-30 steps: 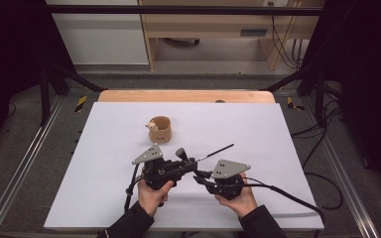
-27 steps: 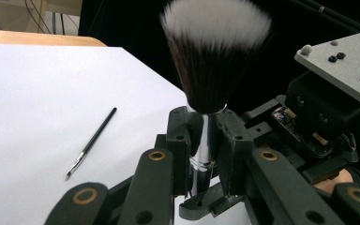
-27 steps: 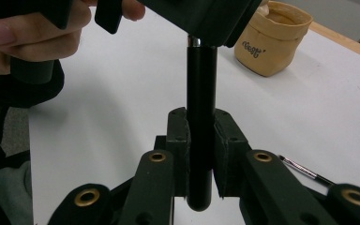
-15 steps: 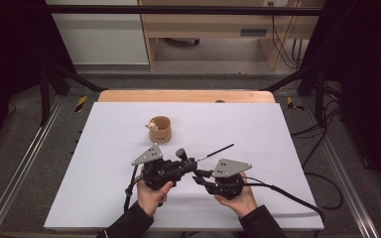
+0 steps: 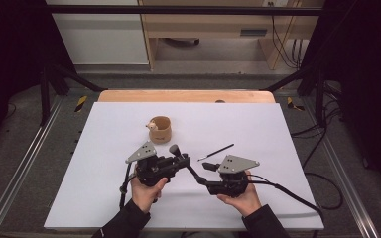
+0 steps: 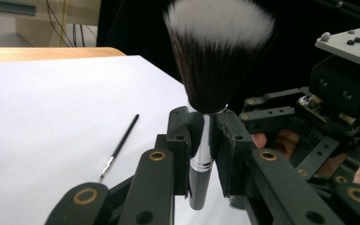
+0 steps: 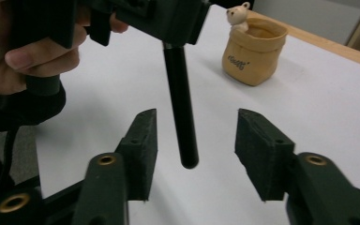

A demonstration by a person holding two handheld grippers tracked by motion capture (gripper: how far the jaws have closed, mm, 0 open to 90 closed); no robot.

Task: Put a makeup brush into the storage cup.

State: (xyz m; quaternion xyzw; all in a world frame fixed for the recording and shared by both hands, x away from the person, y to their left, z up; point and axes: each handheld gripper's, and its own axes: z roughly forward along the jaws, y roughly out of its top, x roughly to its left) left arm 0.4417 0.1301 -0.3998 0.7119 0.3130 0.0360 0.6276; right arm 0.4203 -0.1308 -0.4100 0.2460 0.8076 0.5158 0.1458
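The large brush (image 6: 201,117) is seen with soft, fine bristles, dark at the base and white at the tips, above a polished, mirror-bright metal ferrule and a glossy black handle. The jaws of the left gripper (image 6: 205,154) and the right gripper (image 7: 194,154) are faced with matt, slightly rough black pads, carried on matt black links set with brass-coloured rivets. The table (image 5: 104,148) is covered by a smooth, matt white sheet, bare pale wood showing at its far edge. The small pot (image 7: 253,54) looks glazed tan ceramic, moulded like a sack. The thin brush (image 6: 119,146) has a slim black handle.
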